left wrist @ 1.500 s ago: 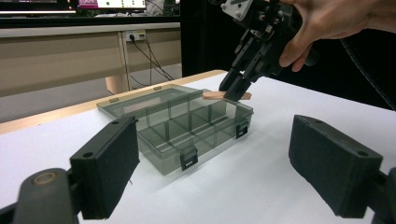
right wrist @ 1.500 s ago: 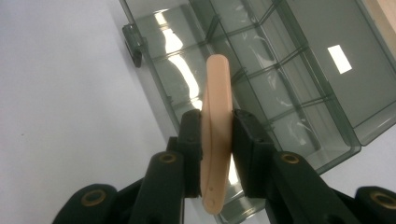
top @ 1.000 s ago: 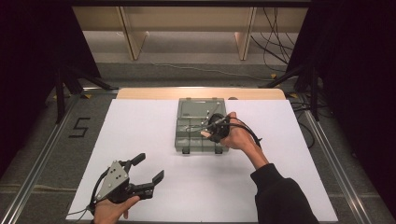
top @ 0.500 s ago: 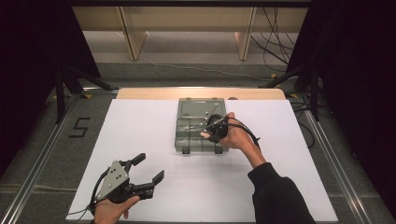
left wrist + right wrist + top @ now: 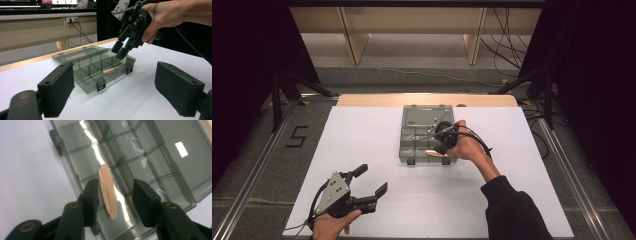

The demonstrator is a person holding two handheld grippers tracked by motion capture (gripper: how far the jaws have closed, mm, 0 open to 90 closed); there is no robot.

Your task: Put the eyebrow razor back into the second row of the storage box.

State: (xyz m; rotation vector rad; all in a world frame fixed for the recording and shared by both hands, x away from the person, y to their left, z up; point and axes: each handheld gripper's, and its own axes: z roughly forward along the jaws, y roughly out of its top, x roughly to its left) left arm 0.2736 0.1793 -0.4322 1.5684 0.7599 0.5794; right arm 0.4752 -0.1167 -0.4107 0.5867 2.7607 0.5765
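While the right gripper hangs over the near right part of the translucent grey plastic compartment box, its two black jaws stand apart with nothing clamped between them. In the right gripper view, the slim peach-coloured folded plastic piece lies flat on the floor of a box compartment, seen in the gap between the jaws but below them; neither pad touches it. From the left gripper view, the right gripper points steeply downward, its tips just above the box rim, and the right hand grips its body from above. A black cable loops from this gripper behind the hand.

The peach piece rests in the compartment row nearest the person, toward the box's right end, lying along the front wall. The box is open, its lid laid flat behind it toward the far table edge, and two dark latches sit on its front wall. It stands on the white table surface, at the middle of the far half.

Well apart from the box, the left gripper is held low at the near left corner of the table by the left hand. Its jaws are spread wide and hold nothing, with a grey three-cornered plate on top.
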